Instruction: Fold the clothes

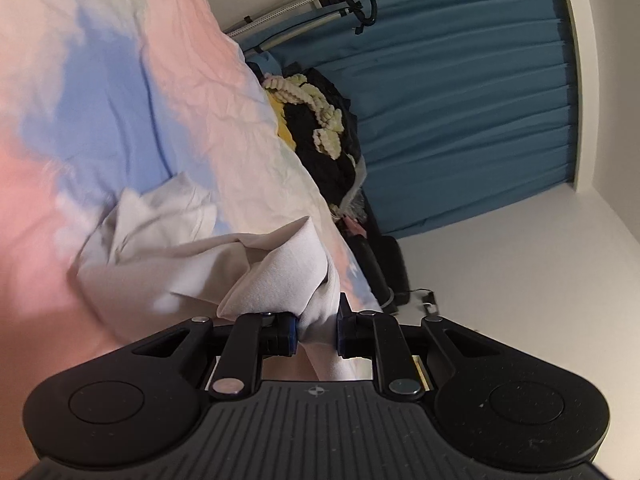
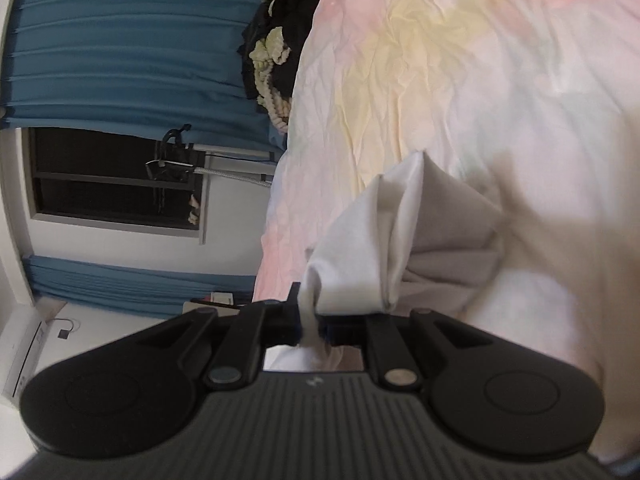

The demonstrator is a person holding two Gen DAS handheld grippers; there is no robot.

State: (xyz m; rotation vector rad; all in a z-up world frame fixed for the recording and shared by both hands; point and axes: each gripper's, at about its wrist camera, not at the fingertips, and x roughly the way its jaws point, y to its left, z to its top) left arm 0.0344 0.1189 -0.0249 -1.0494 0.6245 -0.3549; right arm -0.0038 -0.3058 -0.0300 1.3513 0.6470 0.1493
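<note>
Both tools pinch white garment (image 1: 276, 276).

Indoor light, soft and fairly dim, warm cast; window pane (image 2: 116, 178) black, giving no light. Strong fisheye bend in both views: curtain (image 1: 460, 120) pleats and wall edges curve toward frame rim, dark vignette in corners. Motion blur heavy left of jaws in left wrist view, on bedsheet (image 1: 100, 100) and trailing white garment (image 1: 192, 240); in right wrist view blur lies right of jaws. Cloth just ahead of jaws sharper, weave visible. Gripper bodies near black, little detail; small glints on metal pivots. Shadows soft, no hard glare.
</note>
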